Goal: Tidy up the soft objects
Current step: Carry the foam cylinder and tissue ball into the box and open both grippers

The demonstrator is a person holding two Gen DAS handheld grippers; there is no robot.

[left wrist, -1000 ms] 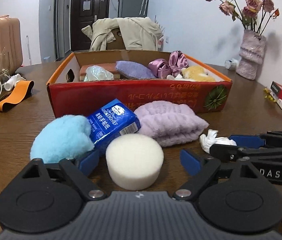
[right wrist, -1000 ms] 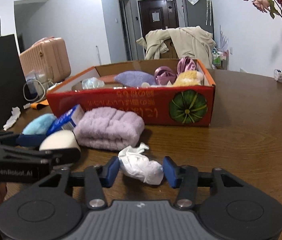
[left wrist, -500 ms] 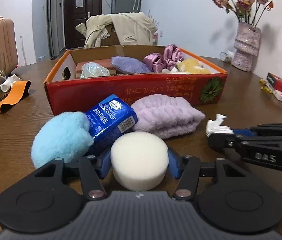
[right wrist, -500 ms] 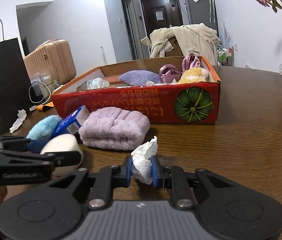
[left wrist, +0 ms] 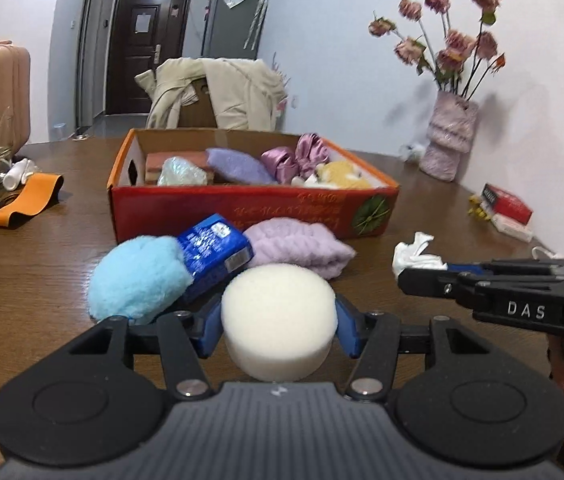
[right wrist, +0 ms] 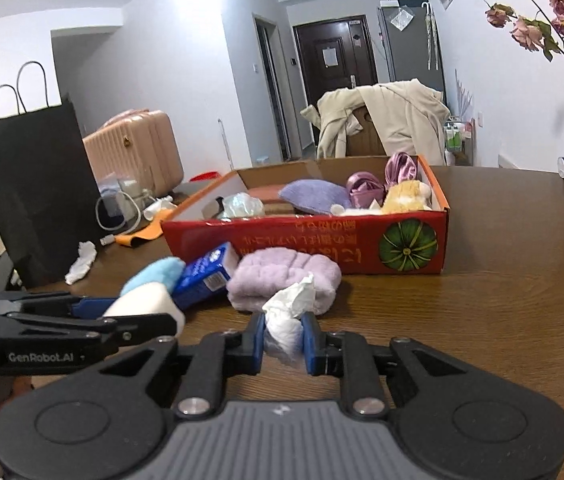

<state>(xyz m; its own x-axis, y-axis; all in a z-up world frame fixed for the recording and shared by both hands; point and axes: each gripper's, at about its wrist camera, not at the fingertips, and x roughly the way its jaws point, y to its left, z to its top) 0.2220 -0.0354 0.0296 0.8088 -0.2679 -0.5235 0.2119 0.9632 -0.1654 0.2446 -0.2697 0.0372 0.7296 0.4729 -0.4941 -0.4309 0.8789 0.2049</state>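
Observation:
My left gripper is shut on a round white sponge, lifted a little off the brown table. My right gripper is shut on a crumpled white tissue, also raised; the tissue shows in the left wrist view too. Behind them on the table lie a light blue fluffy puff, a blue tissue pack and a folded lilac towel. Further back stands the red cardboard box, holding several soft things.
A vase of dried flowers stands at the back right, with a red packet near the right edge. An orange band and cables lie at the left. A black paper bag stands at the table's left side.
Both grippers closed, the left on the sponge and the right on the tissue. Both then rose from the table with their loads.

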